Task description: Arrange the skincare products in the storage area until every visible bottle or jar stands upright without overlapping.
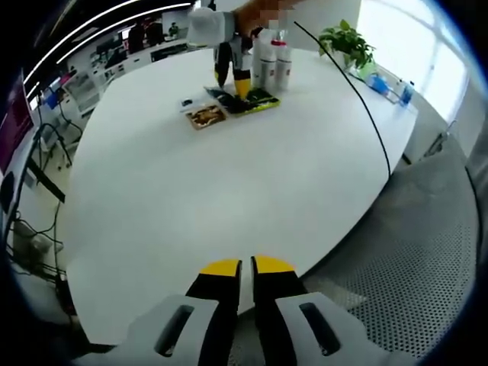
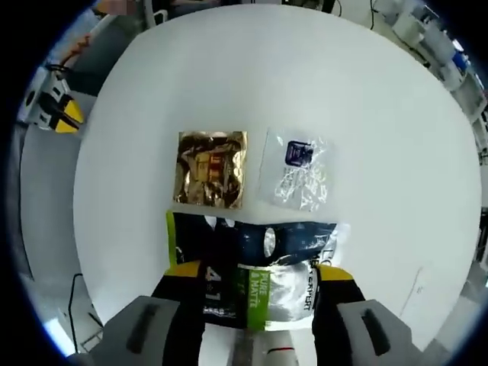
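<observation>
Currently, status at this moment:
Table: round white table; all products sit grouped at its far side in the left gripper view.
Bottles: two white bottles with red bands stand upright, side by side, just behind the sachets.
Sachets: gold foil sachet, clear sachet with a dark label and dark green-and-black pack lie flat; the gold and clear ones are apart, and the dark pack's upper edge meets or slightly covers the gold one's lower edge.
Right gripper: right gripper hangs above the dark pack, jaws spread wide on either side of it, nothing gripped; contact with the pack cannot be told.
Left gripper: left gripper rests low at the near table edge, well away from the products, yellow tips almost together, empty.
Progress: bottles look finished; flat packs likely still need spacing.
Remaining: judged, separate the dark pack from the gold sachet.
</observation>
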Demonstrator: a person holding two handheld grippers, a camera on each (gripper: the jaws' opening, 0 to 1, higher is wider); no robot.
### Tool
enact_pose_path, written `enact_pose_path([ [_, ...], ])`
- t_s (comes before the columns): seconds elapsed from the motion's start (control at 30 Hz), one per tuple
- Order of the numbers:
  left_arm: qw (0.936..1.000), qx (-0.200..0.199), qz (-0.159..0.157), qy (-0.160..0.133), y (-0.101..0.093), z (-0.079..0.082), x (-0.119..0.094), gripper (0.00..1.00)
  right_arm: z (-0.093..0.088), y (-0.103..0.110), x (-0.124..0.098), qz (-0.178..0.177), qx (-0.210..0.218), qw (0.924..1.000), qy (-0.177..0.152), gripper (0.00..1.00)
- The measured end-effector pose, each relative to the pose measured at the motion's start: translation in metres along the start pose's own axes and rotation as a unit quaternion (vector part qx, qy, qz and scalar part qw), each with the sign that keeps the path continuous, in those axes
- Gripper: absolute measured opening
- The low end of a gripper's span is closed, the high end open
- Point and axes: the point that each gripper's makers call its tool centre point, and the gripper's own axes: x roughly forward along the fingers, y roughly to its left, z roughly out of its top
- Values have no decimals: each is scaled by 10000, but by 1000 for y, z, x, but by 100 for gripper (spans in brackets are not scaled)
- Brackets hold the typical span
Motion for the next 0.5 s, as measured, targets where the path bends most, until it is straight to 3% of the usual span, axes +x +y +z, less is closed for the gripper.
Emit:
enact_pose_path([
  [0.2,10000,1,7,-7,0,0,0,0,11,-5,-10,-115,-77,9998,-159,56],
  [0.33,10000,4,10,-5,0,0,0,0,32,-5,-13,-132,-49,9989,-454,56],
  [0.5,10000,-5,19,-5,1,0,0,0,61,2,-7,-138,-407,9968,-674,60],
])
